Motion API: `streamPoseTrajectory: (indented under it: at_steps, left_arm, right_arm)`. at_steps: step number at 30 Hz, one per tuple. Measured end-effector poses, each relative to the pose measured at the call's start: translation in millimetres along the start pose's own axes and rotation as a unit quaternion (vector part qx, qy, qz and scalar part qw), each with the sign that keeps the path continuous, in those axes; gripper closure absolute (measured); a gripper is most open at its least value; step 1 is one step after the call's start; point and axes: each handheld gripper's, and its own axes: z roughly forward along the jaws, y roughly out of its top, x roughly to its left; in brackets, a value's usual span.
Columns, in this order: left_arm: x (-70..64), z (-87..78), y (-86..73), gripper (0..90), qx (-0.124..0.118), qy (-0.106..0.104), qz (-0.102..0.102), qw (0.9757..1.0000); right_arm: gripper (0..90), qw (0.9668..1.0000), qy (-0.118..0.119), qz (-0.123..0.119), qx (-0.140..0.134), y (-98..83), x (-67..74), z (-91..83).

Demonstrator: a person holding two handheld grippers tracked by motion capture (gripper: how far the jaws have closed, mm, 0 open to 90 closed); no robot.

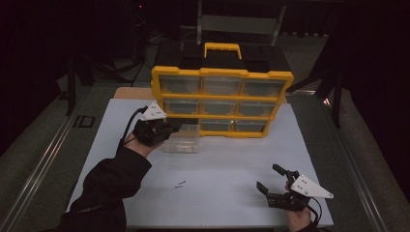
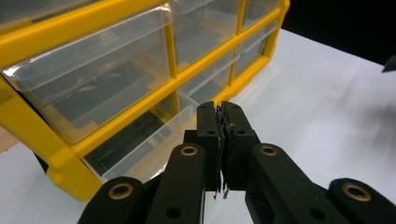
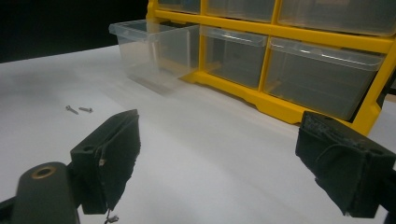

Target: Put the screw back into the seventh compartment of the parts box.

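Note:
A yellow organiser cabinet (image 1: 222, 96) with clear drawers stands upright at the back of the white table (image 1: 232, 159). Its bottom-left clear drawer (image 1: 183, 140) is pulled out onto the table in front of its slot. My left gripper (image 1: 173, 126) hovers just over that drawer's left end. In the left gripper view its jaws (image 2: 220, 109) are pressed together above the open drawer (image 2: 154, 140), and I make out nothing between them. My right gripper (image 1: 271, 180) stands open near the front right, empty (image 3: 226, 163). Two small screws (image 1: 180, 184) (image 3: 78, 109) lie loose on the table.
A yellow carry handle (image 1: 222, 48) tops the cabinet. The cabinet's other drawers (image 3: 322, 77) sit pushed in. Dark floor and metal rails (image 1: 43, 154) flank the table on both sides. A person's dark sleeve (image 1: 109, 188) reaches in from the lower left.

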Motion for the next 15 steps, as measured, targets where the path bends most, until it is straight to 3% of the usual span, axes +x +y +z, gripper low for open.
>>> streamPoseTrajectory:
  at_steps: [8, 15]
  left_arm:
    - [6.5, 15.3, 2.9, 86.8, 0.009, 0.018, -0.035, 0.9992]
    - [10.0, 28.4, 1.6, 86.8, 0.032, 0.029, -0.030, 0.9986]
  right_arm:
    - [13.6, 1.0000, 0.000, 0.000, 0.000, -0.1, -0.2, 0.1]
    - [13.7, 1.0000, 0.001, 0.000, 0.000, -0.2, -0.3, 0.1]
